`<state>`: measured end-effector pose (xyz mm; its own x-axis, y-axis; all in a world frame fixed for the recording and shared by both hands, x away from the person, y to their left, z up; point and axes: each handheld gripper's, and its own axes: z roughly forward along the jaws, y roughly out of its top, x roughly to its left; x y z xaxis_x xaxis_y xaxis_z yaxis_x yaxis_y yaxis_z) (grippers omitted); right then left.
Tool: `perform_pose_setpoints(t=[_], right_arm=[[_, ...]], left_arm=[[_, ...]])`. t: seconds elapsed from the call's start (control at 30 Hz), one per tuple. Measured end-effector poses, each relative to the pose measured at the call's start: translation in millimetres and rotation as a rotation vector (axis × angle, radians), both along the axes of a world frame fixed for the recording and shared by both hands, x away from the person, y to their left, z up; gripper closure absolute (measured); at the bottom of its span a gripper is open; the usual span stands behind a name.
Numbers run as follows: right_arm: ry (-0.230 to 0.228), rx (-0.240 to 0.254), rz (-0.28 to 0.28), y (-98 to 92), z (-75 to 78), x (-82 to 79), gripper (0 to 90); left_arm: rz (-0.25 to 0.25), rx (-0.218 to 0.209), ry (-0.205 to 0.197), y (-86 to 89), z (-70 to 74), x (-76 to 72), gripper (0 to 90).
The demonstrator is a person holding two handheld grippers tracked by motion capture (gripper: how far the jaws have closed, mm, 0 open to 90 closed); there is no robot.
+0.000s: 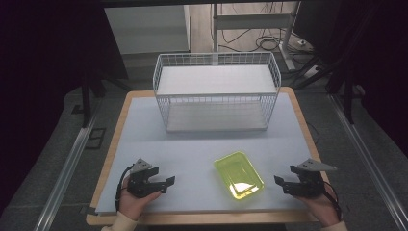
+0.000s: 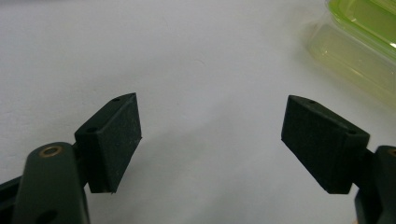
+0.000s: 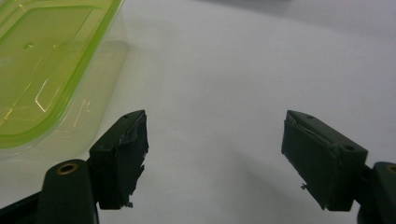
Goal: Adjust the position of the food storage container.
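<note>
Both grippers idle, jaws spread, nothing held.
Translucent yellow-green rectangular plastic container (image 1: 238,175) lies on white table mat (image 1: 192,144) between left gripper (image 1: 163,183) and right gripper (image 1: 285,183), at 6 o'clock from white wire basket (image 1: 216,91).

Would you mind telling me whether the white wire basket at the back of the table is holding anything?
Empty. In the high view, the wire basket shows bare white surface through its mesh walls, with nothing inside.
</note>
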<state>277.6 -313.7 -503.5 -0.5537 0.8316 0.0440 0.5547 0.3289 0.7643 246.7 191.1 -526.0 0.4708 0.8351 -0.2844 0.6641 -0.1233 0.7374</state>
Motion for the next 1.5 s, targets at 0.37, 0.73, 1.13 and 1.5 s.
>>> perform_pose_setpoints(t=[0.37,0.73,1.13,1.5], right_arm=[[0.004,0.029,-0.006,-2.2,9.8,-4.7,43.2],[0.032,0.071,0.053,0.6,22.7,-10.6,90.0],[0.007,0.105,0.221,47.1,41.7,-36.3,90.0],[0.04,0.086,0.365,101.1,32.8,-58.6,90.0]], left_arm=[[-0.007,0.002,0.001,-1.9,0.2,1.6,19.7],[-0.003,0.002,0.001,-1.5,0.1,1.8,19.7],[-0.003,0.003,0.002,-1.9,0.4,1.7,19.7],[-0.005,-0.001,0.005,-0.9,-0.2,2.2,19.7]])
